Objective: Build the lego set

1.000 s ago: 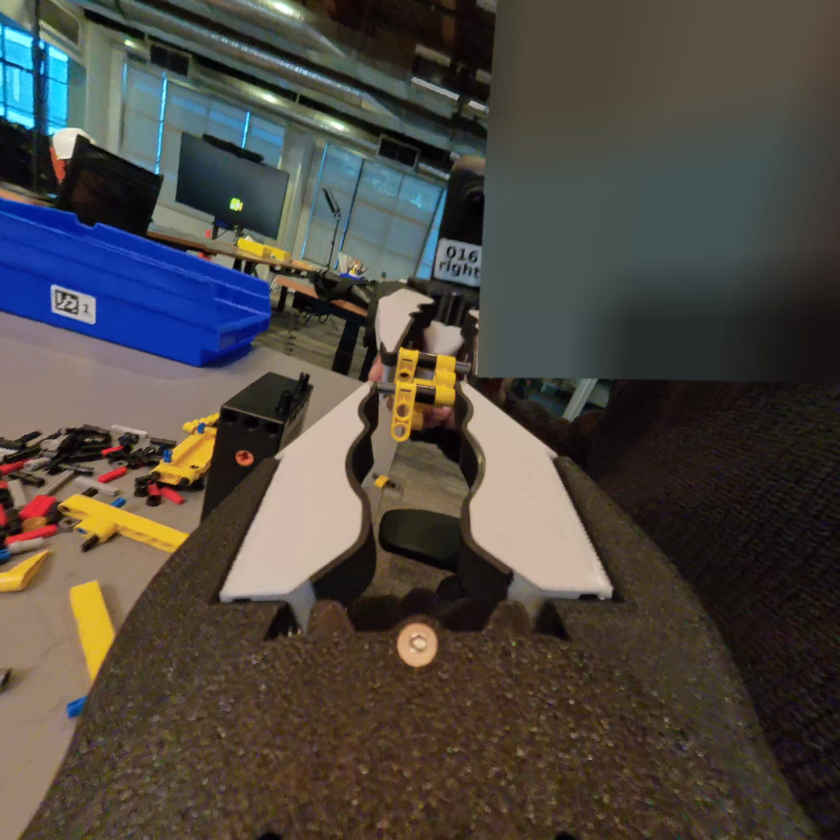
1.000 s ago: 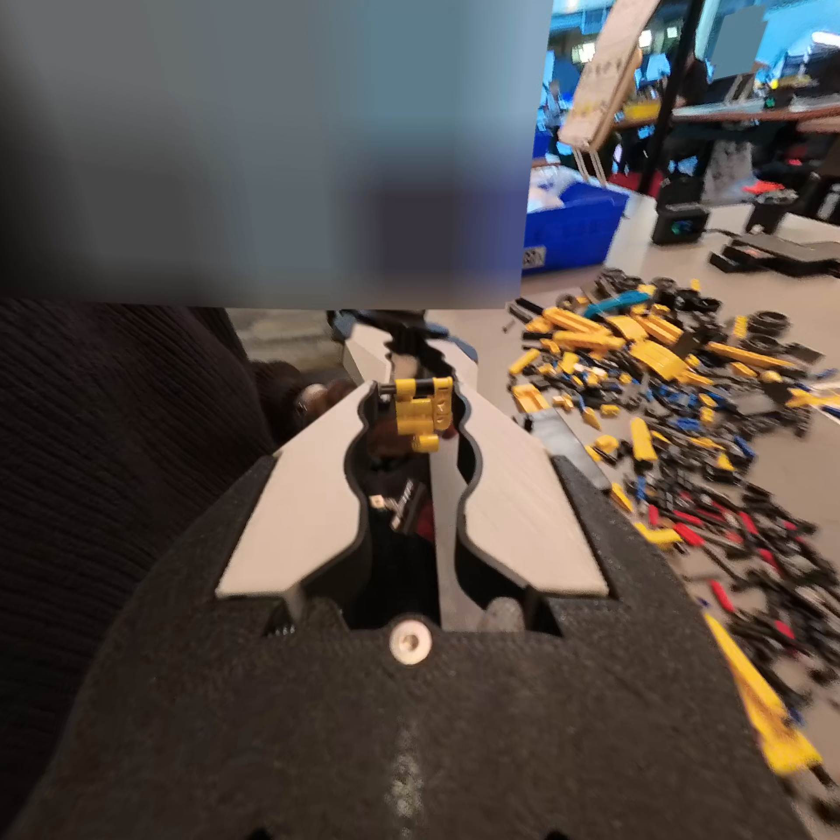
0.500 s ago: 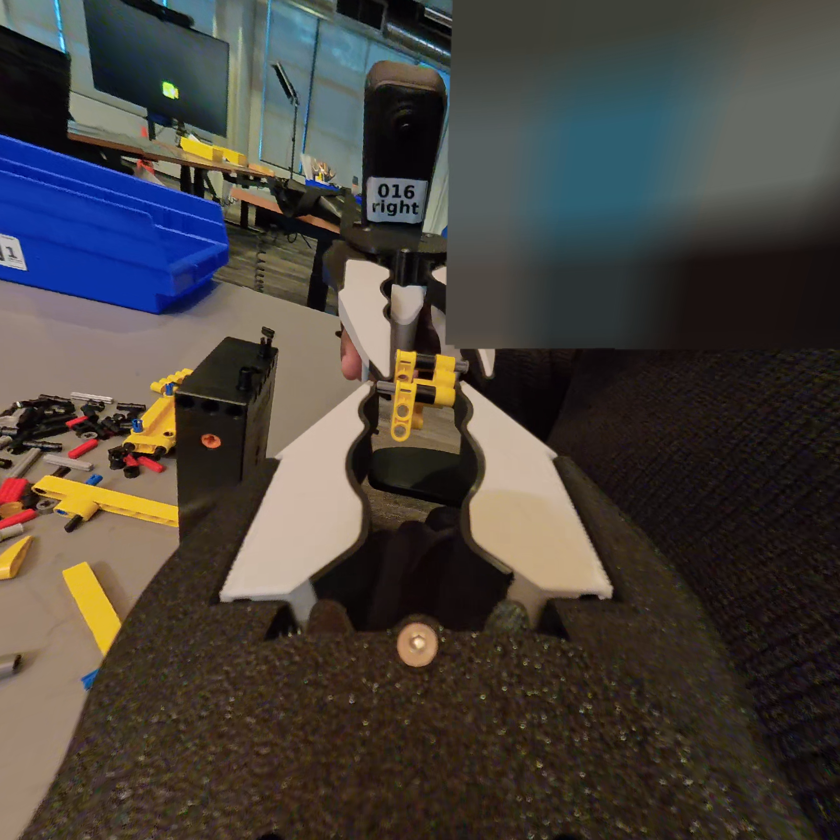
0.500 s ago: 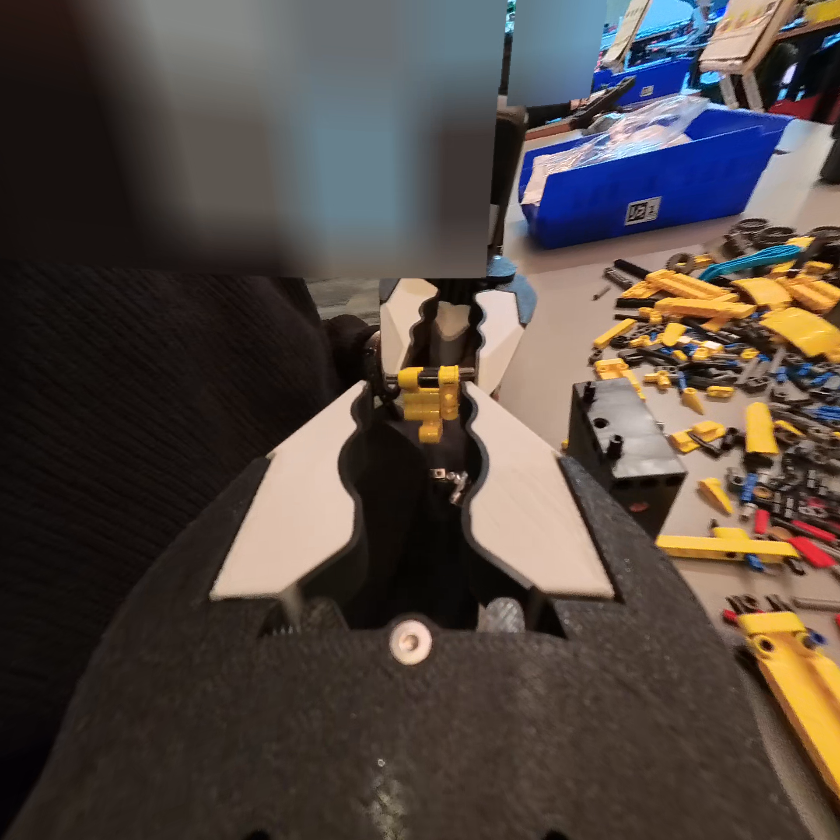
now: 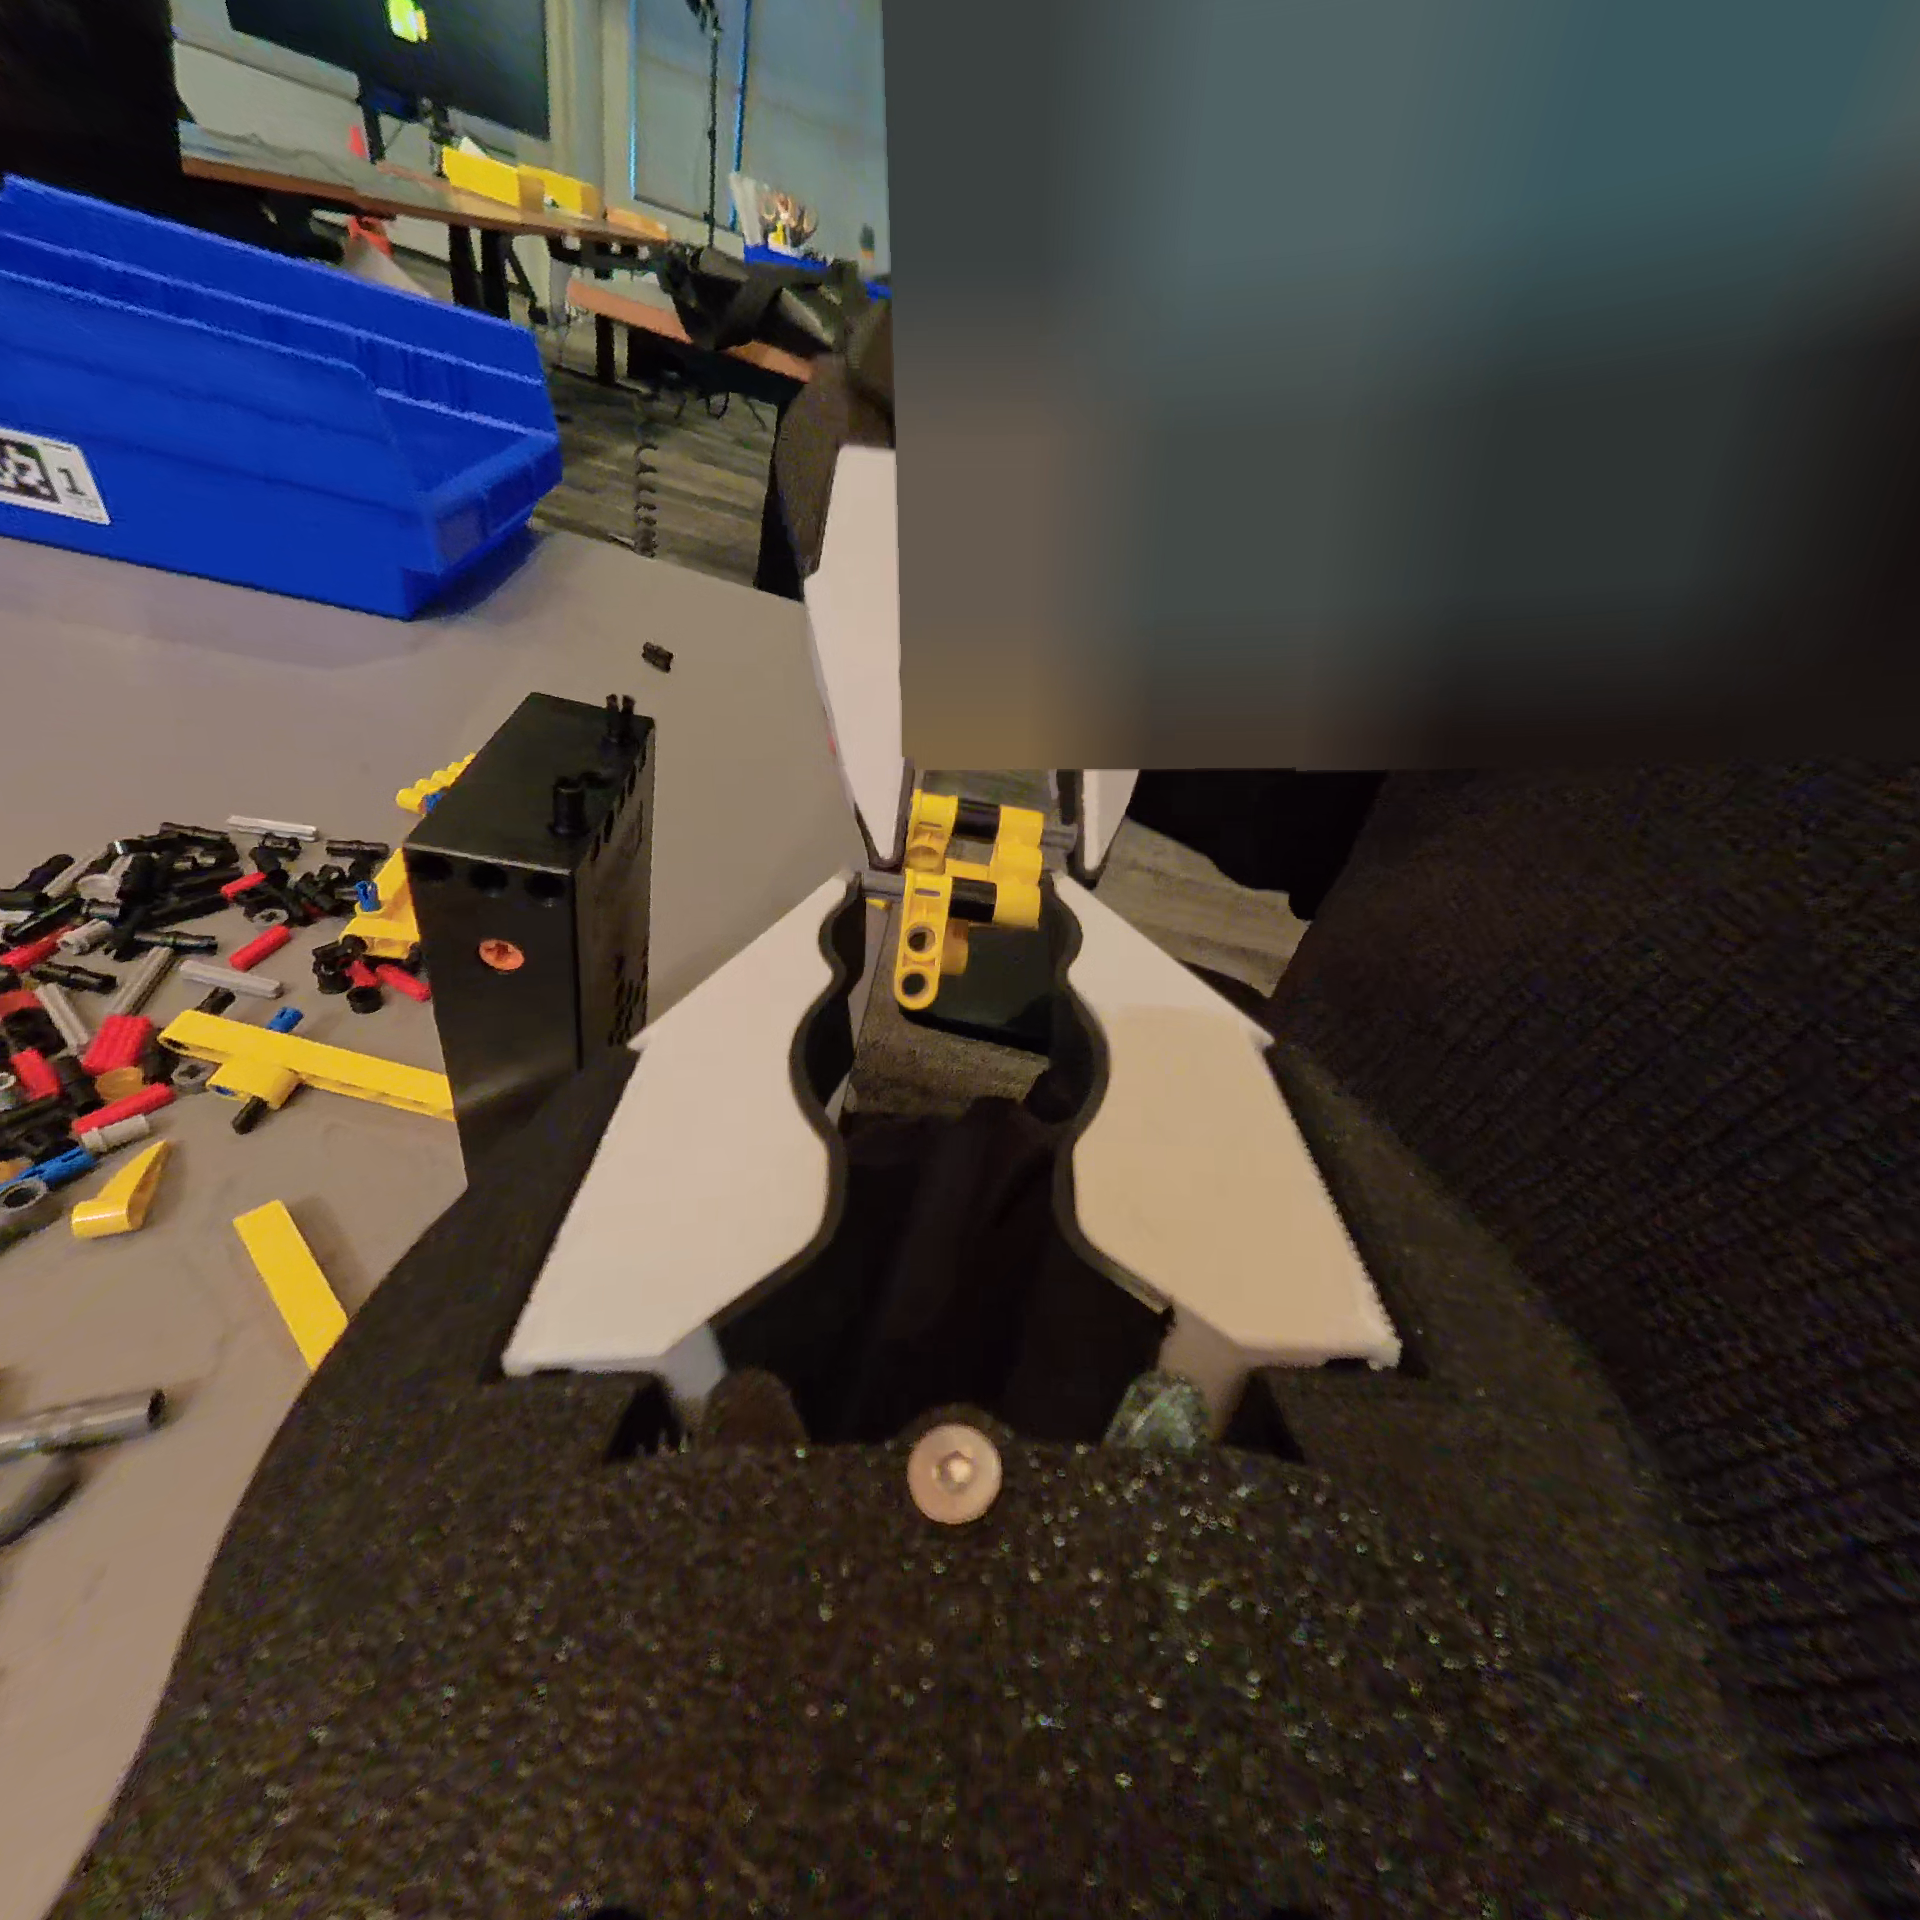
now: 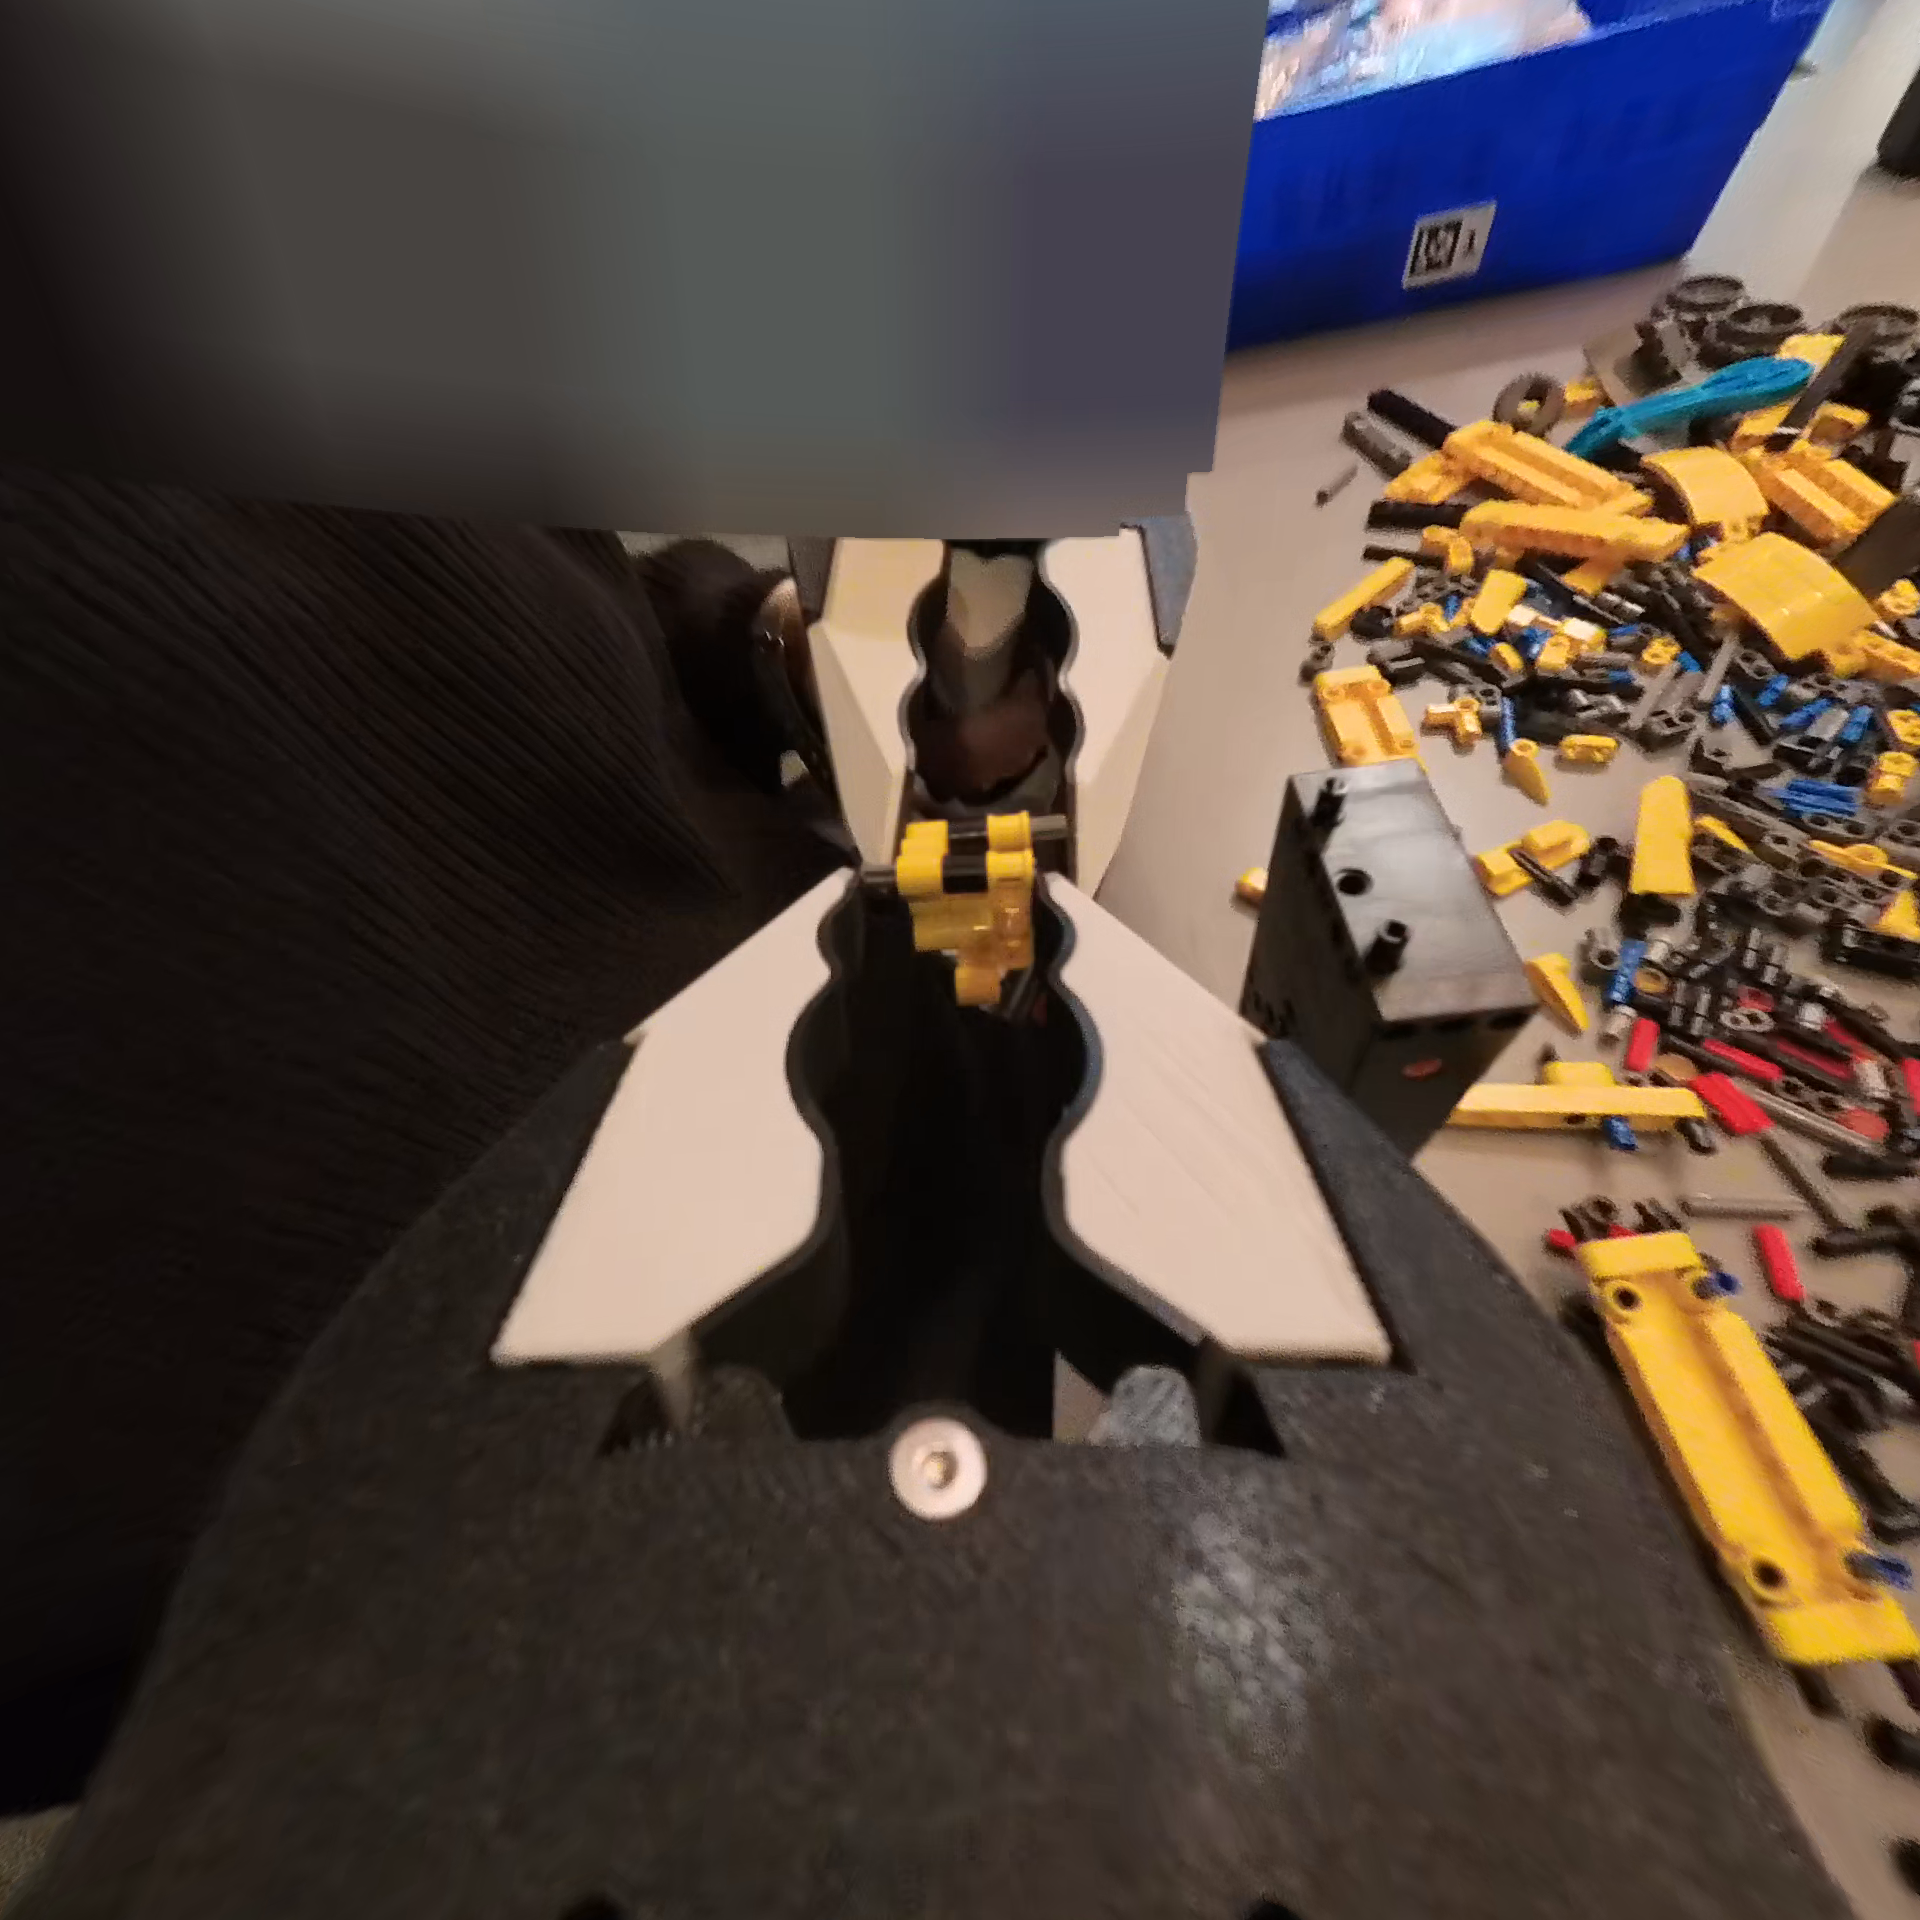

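Note:
My left gripper point(image 5: 961, 883) and my right gripper point(image 6: 953, 878) meet tip to tip in the air, close in front of a person's dark sweater point(image 5: 1610, 1143). Between them is a small yellow-and-black brick assembly point(image 5: 920, 945) with black pins, also in the right wrist view point(image 6: 971, 925). The left jaws pinch its lower part, and the right jaws pinch its upper part. One white finger point(image 5: 857, 644) of the right gripper shows opposite in the left wrist view. One finger point(image 6: 862, 707) of the left gripper shows opposite in the right wrist view.
A black box point(image 5: 530, 914) with pins on top stands on the grey table point(image 5: 675, 644) beside the grippers, also in the right wrist view point(image 6: 1382, 935). Loose yellow, black, red and blue pieces point(image 6: 1662, 623) lie spread around it. A blue bin point(image 5: 260, 416) stands behind. Both grippers' tips are close together, under 4 cm apart.
Both grippers have kept their grip on the assembly and moved closer together. Both views have tilted down towards the table, and the black box is nearer.

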